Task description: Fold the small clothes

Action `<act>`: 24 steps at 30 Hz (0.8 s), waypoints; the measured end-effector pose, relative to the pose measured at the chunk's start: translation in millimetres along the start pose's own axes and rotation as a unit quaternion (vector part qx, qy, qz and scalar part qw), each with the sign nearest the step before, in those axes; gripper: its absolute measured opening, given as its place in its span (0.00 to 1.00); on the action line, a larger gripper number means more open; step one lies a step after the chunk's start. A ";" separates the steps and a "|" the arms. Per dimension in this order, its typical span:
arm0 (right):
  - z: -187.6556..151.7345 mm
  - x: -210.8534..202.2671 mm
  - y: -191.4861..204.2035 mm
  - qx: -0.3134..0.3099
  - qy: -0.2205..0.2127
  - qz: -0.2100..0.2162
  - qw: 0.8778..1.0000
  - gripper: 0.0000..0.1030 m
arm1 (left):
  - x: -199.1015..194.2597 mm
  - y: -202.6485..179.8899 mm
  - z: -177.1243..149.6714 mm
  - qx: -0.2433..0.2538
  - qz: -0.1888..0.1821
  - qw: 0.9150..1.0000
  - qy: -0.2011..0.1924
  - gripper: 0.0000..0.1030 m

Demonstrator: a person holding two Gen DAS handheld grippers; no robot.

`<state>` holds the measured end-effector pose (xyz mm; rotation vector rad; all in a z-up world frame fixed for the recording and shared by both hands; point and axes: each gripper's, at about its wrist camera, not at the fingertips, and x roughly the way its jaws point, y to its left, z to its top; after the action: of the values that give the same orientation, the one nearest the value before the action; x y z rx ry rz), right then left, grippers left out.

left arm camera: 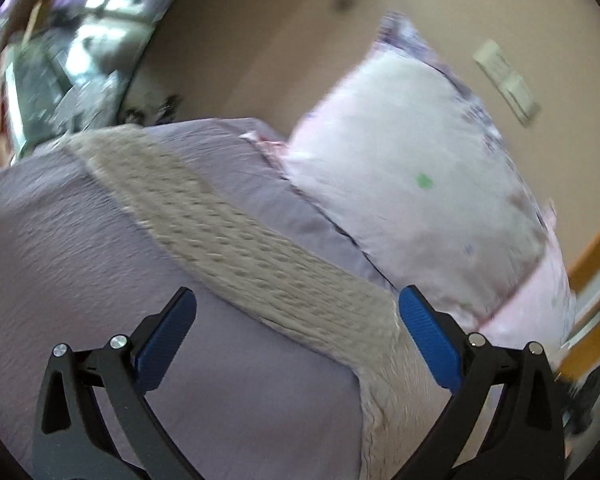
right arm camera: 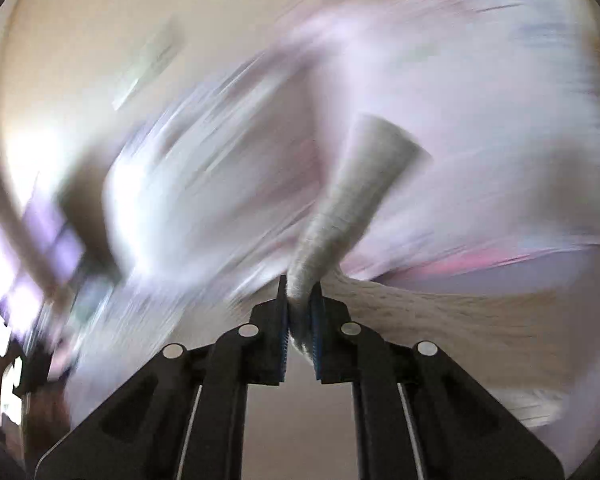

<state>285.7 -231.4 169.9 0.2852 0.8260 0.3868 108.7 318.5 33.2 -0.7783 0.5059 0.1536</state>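
A grey knitted garment lies as a long strip across a lilac bed sheet in the left wrist view. My left gripper is open just above it, one blue pad on each side of the strip's near part. In the right wrist view, which is badly motion-blurred, my right gripper is shut on a bunched end of the grey garment, which rises from the jaws like a funnel.
A pale pink patterned pillow stands at the right of the bed against a beige wall. A wooden frame edge runs at the far right. Dark clutter shows at the upper left.
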 end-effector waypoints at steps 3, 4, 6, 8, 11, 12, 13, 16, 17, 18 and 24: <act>-22.4 31.6 51.7 -0.044 0.059 0.051 0.996 0.57 | 2.9 15.9 8.2 -0.030 0.004 1.000 0.003 0.86; -24.3 28.0 52.8 -0.046 0.048 0.053 0.996 0.66 | 5.9 22.3 11.6 -0.040 0.006 0.999 0.009 0.85; -22.9 16.9 46.7 -0.046 0.018 0.043 0.998 0.73 | 13.3 30.8 16.4 -0.055 0.014 0.998 0.019 0.85; -20.0 3.0 31.9 -0.030 0.010 0.027 0.999 0.73 | 24.7 43.1 24.4 -0.082 0.021 0.996 0.029 0.84; -25.9 -15.3 5.8 0.005 0.005 0.005 1.000 0.73 | 39.0 61.7 36.4 -0.126 0.026 0.991 0.035 0.73; -27.6 -21.4 0.5 0.012 0.004 -0.005 1.000 0.74 | 41.6 66.0 40.8 -0.136 0.027 0.990 0.032 0.70; -31.0 -27.0 -7.6 0.020 0.003 -0.014 1.000 0.74 | 44.5 71.3 46.1 -0.147 0.026 0.988 0.028 0.67; -39.5 -38.6 -29.2 0.044 0.001 -0.020 0.999 0.74 | 52.6 85.3 58.5 -0.173 0.032 0.984 0.026 0.54; -40.8 -41.6 -34.2 0.051 0.000 -0.020 0.999 0.74 | 55.6 90.1 61.6 -0.181 0.040 0.982 0.028 0.50; -42.4 -41.9 -38.8 0.056 0.000 -0.020 0.998 0.74 | 58.5 92.8 63.7 -0.189 0.046 0.980 0.030 0.35; -52.2 -52.8 -58.8 0.070 -0.004 -0.017 0.997 0.76 | 53.1 31.8 74.2 -0.074 0.106 0.992 -0.003 0.07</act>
<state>226.7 -302.1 147.7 0.4016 0.8509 0.2957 173.0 390.6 31.6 -0.8678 0.5756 0.3944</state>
